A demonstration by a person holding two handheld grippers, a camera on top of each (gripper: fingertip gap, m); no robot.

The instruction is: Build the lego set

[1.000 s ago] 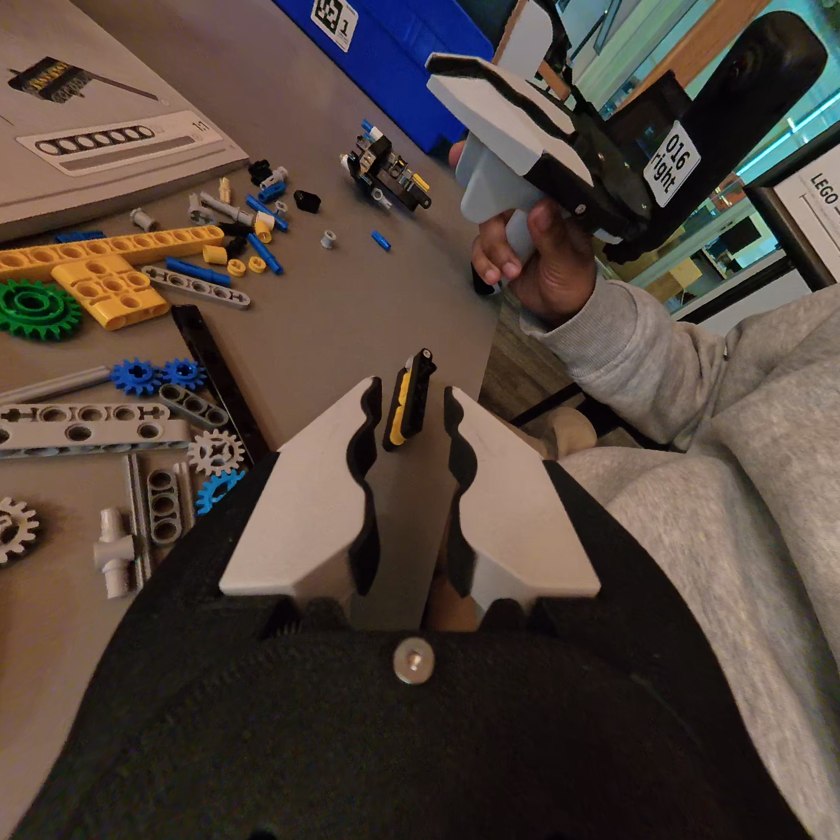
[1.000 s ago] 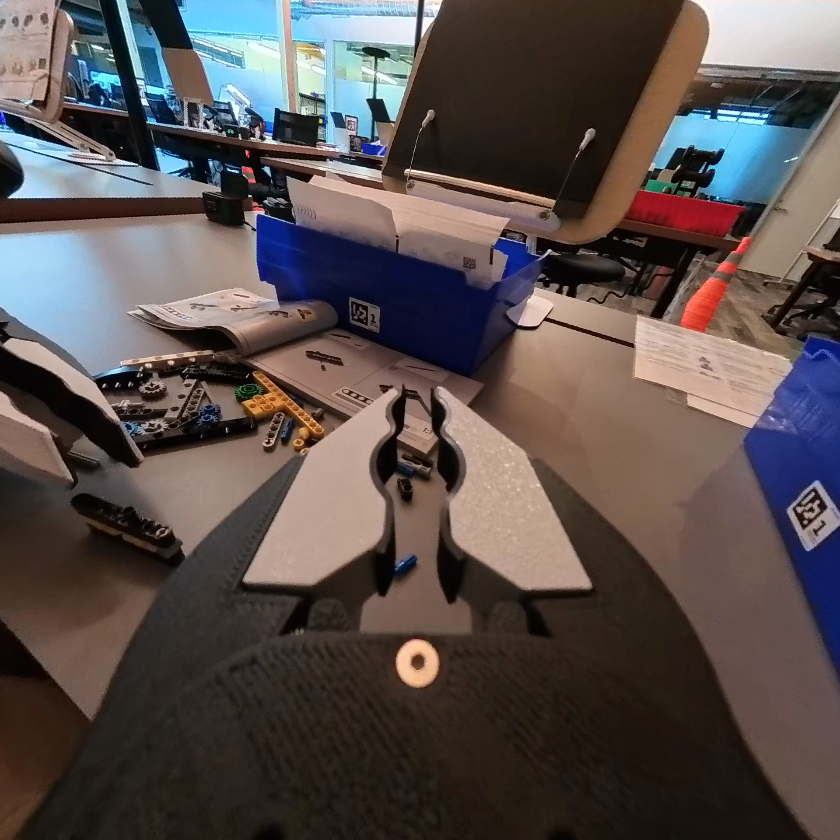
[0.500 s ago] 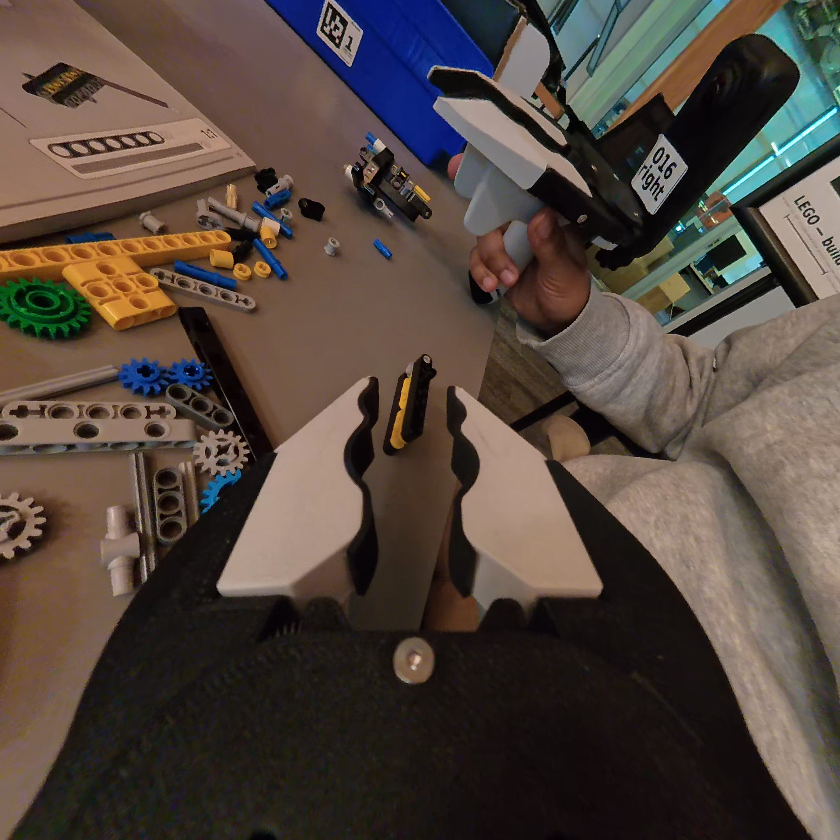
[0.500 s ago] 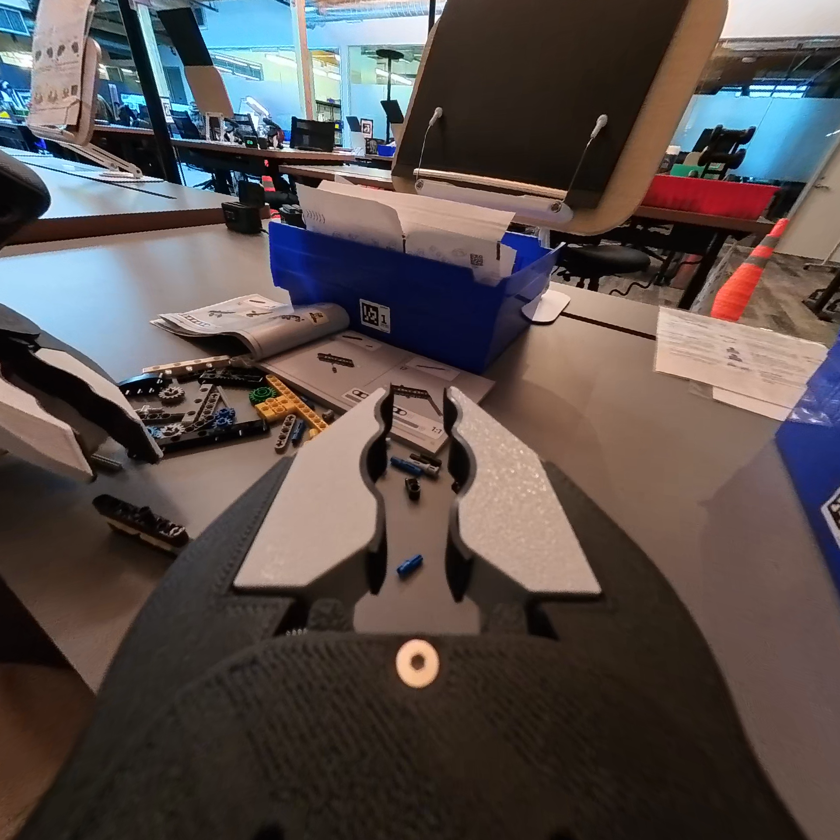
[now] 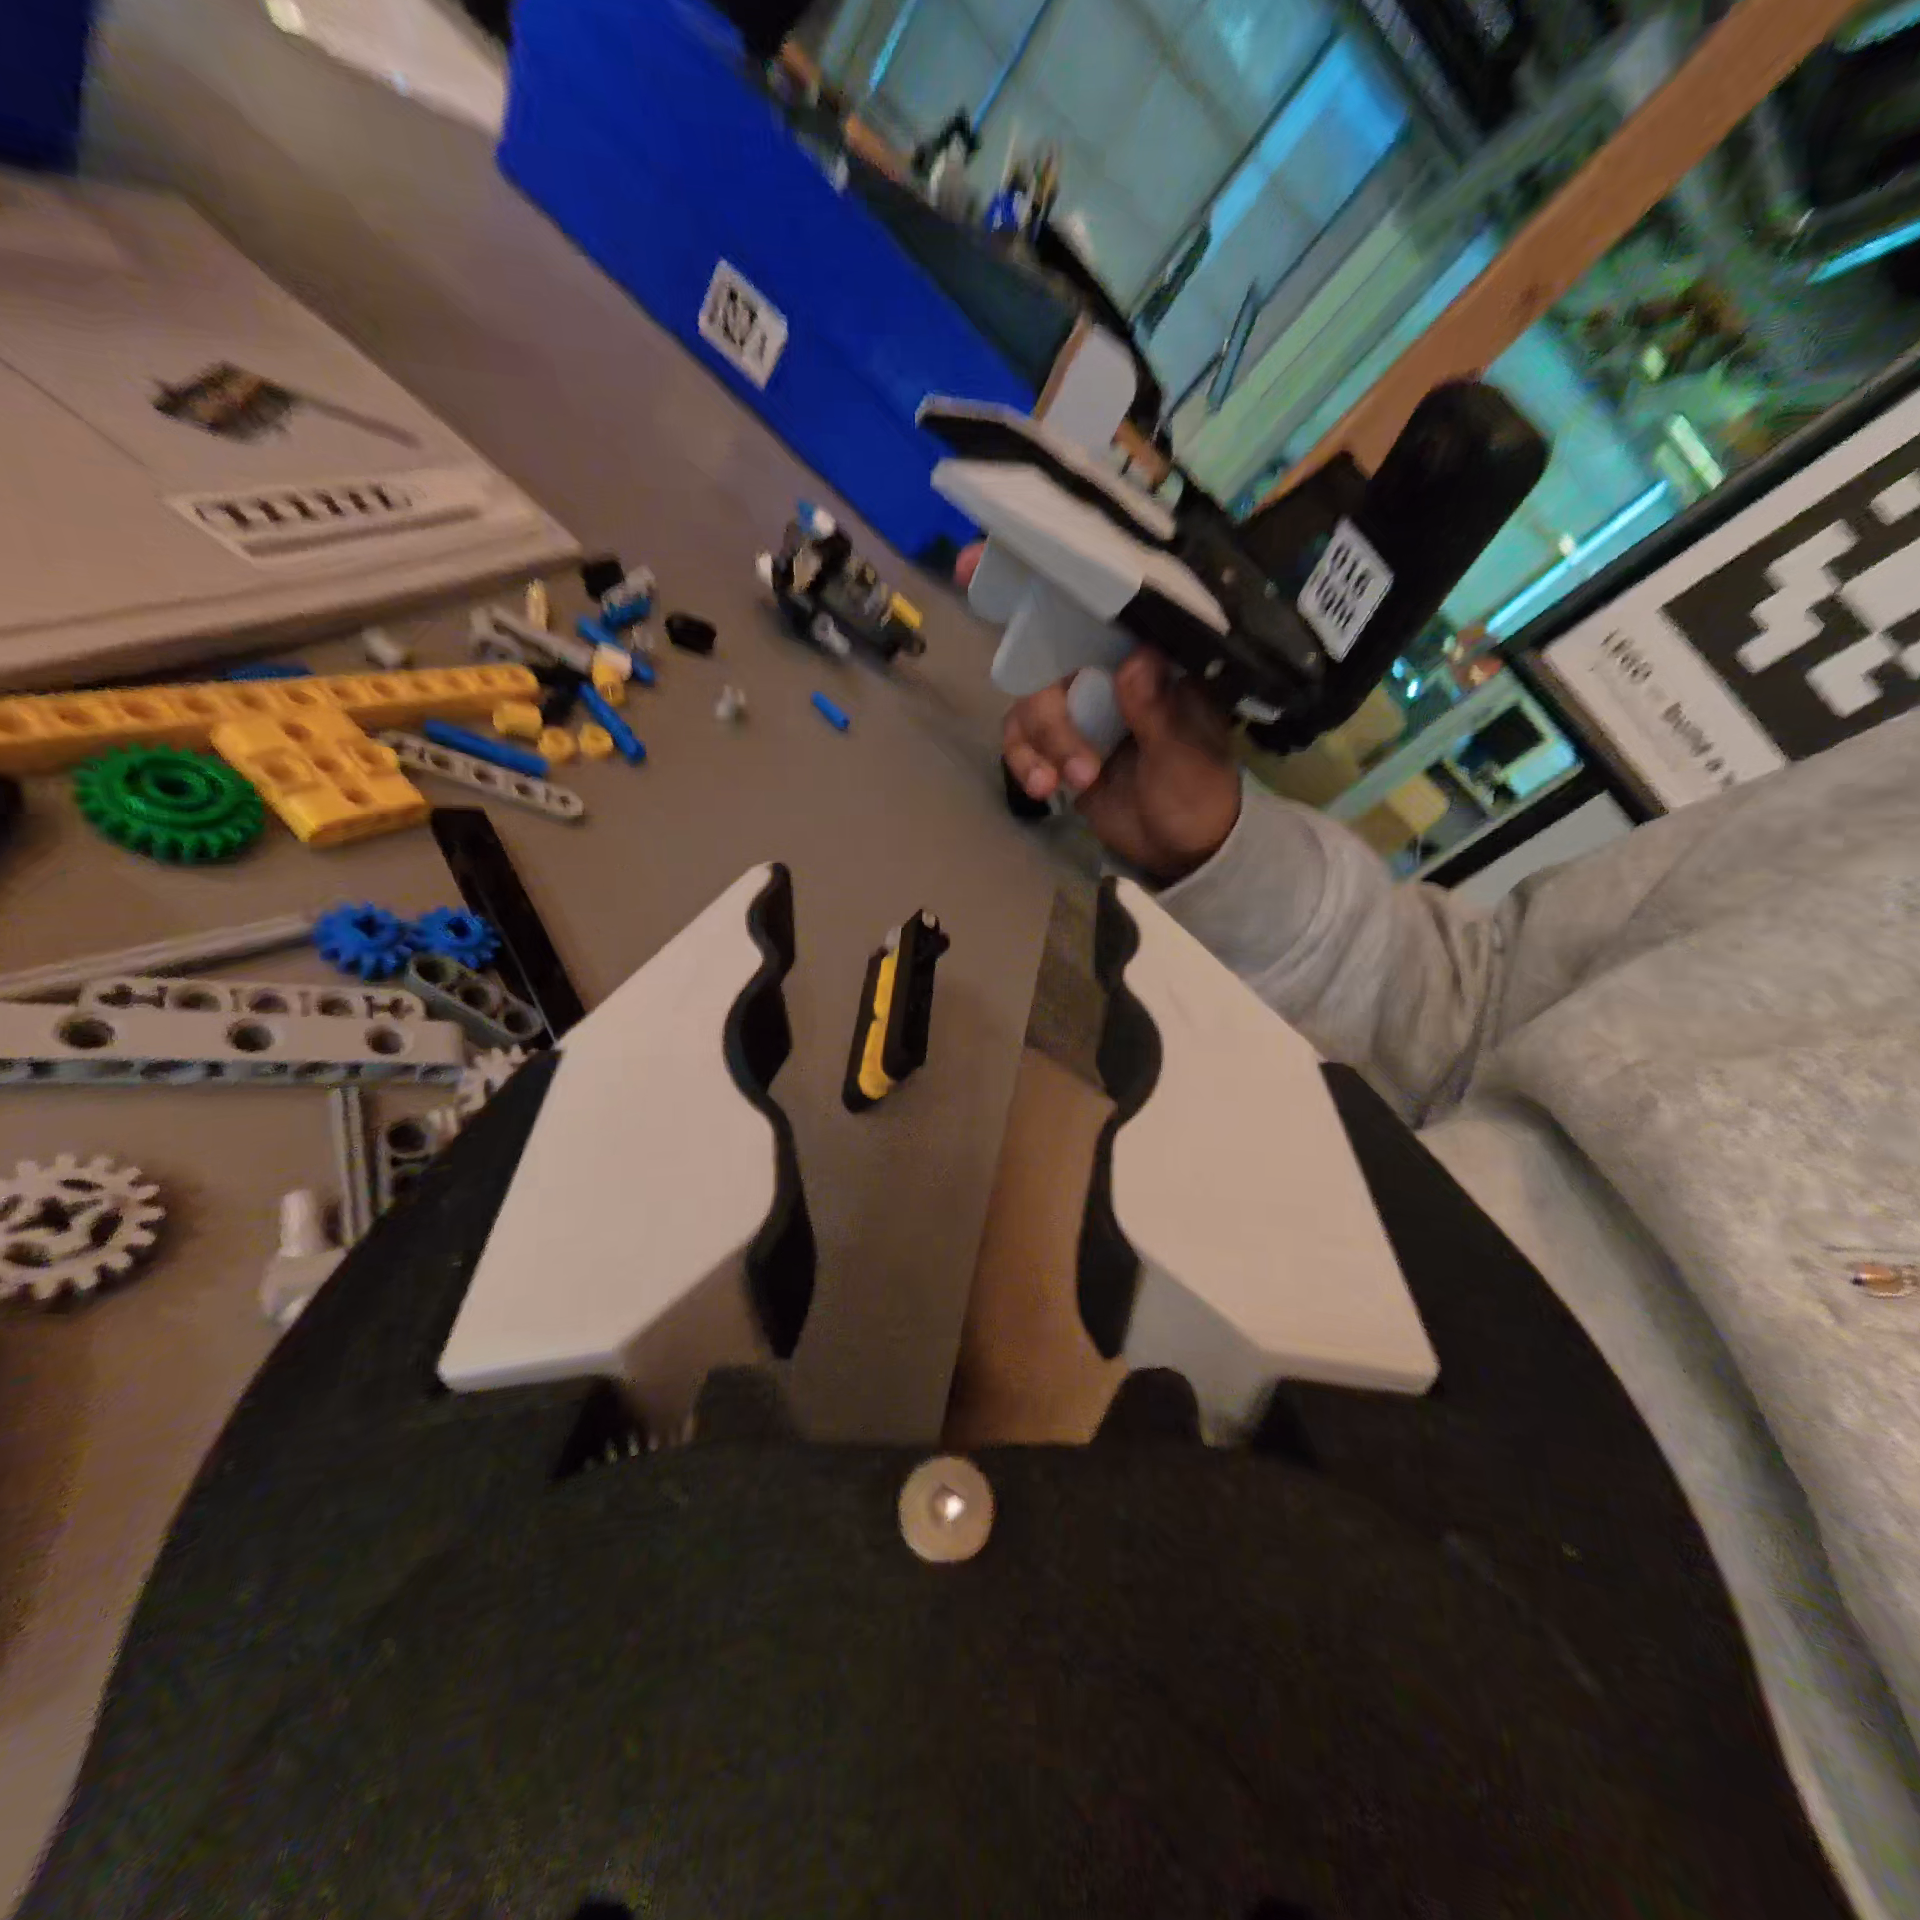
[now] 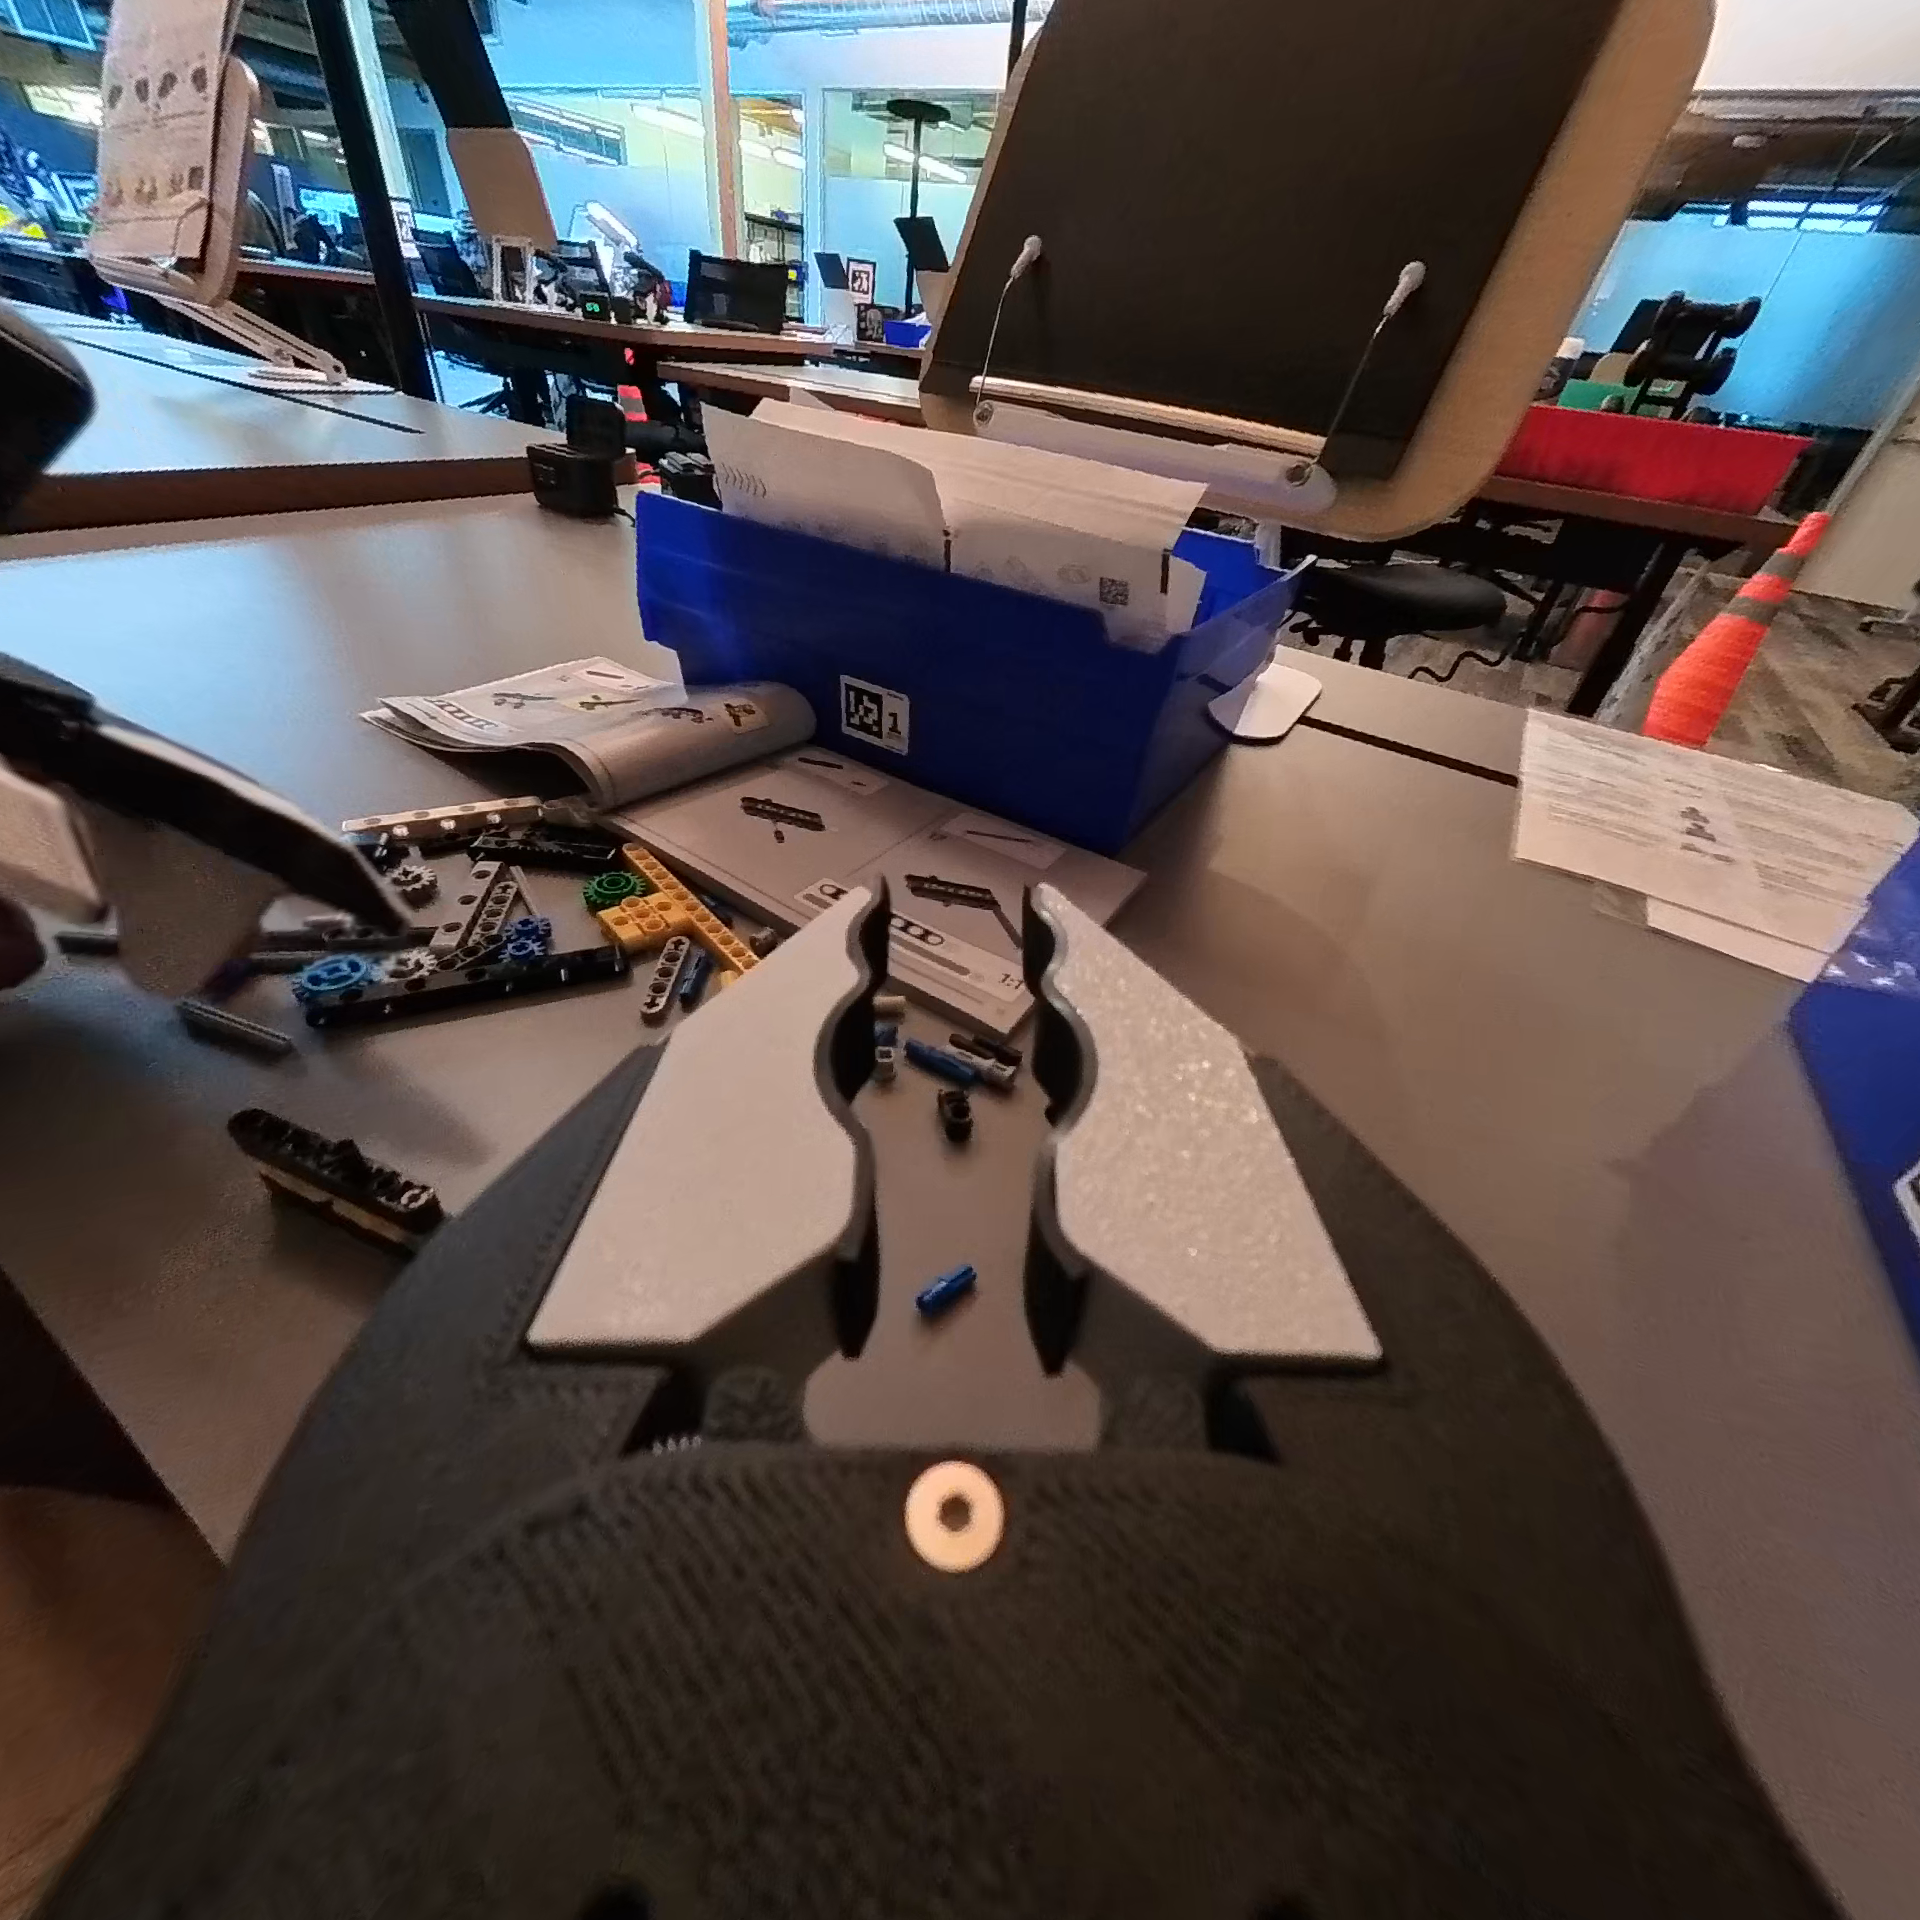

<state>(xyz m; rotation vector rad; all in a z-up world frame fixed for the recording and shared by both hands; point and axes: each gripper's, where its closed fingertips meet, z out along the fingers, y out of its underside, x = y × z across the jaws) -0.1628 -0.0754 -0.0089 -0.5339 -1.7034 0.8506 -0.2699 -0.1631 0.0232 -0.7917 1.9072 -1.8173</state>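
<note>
A short black-and-yellow beam assembly (image 5: 894, 1013) lies on the grey table (image 5: 727, 831) near its front edge; it also shows in the right wrist view (image 6: 332, 1164). My left gripper (image 5: 935, 904) is open and empty, with the assembly lying in line between its fingers, apart from both. My right gripper (image 6: 956, 904) is open and empty, held above the table. A loose blue pin (image 6: 945, 1288) and a small black piece (image 6: 954, 1112) lie on the table between its fingers. In the left wrist view the right gripper (image 5: 1091, 540) shows raised, held by a hand (image 5: 1122, 769).
Loose parts lie at the left: yellow beams (image 5: 260, 717), a green gear (image 5: 166, 800), blue gears (image 5: 405, 935), grey beams (image 5: 208, 1039), a small built piece (image 5: 842, 597). An open instruction booklet (image 6: 727, 790) and a blue bin (image 6: 935, 644) lie behind. A paper sheet (image 6: 1704, 831) lies at the right. From my left tips it is roughly 10 centimetres to the green gear (image 5: 166, 800); from my right, 20 centimetres.
My left gripper's jaws have opened much wider around the black-and-yellow assembly, which stays on the table. My right gripper's jaws have opened a little and it has tilted down toward the table.
</note>
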